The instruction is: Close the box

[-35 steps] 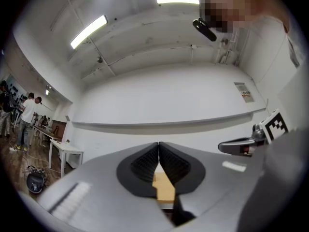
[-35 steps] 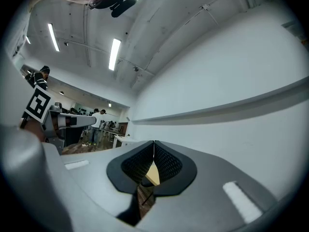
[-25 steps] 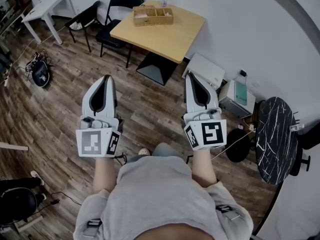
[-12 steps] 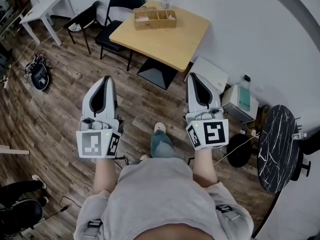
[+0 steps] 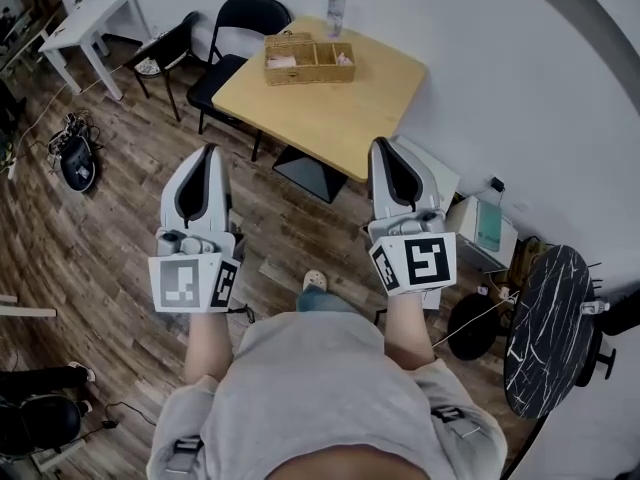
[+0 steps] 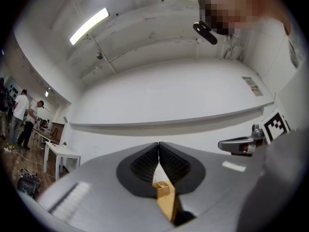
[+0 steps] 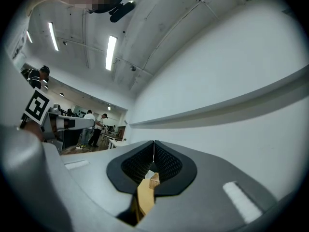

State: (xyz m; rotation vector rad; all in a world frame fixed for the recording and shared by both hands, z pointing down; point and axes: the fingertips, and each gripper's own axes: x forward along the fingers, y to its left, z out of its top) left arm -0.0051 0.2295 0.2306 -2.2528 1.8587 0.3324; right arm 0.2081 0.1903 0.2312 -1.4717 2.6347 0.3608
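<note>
A wooden box (image 5: pixel 308 58) with open compartments stands at the far side of a light wooden table (image 5: pixel 330 113) ahead of me. My left gripper (image 5: pixel 208 154) and right gripper (image 5: pixel 379 148) are held side by side in the air over the plank floor, short of the table's near edge. Both are shut with nothing in them. In the left gripper view the jaw tips of the left gripper (image 6: pixel 159 144) meet, and the box (image 6: pixel 162 189) shows small below them. The right gripper (image 7: pixel 154 143) looks the same, with the box (image 7: pixel 154 180) far beyond.
A clear bottle (image 5: pixel 335 13) stands behind the box. Two black chairs (image 5: pixel 235 18) are at the table's left and a white table (image 5: pixel 95 13) is farther left. White equipment (image 5: pixel 485 223) and a black marbled round table (image 5: pixel 545 313) stand on the right. People (image 6: pixel 21 120) stand far off.
I have walked forward: the table and box have come closer to both grippers in the head view. Both grippers travelled together and stayed shut.
</note>
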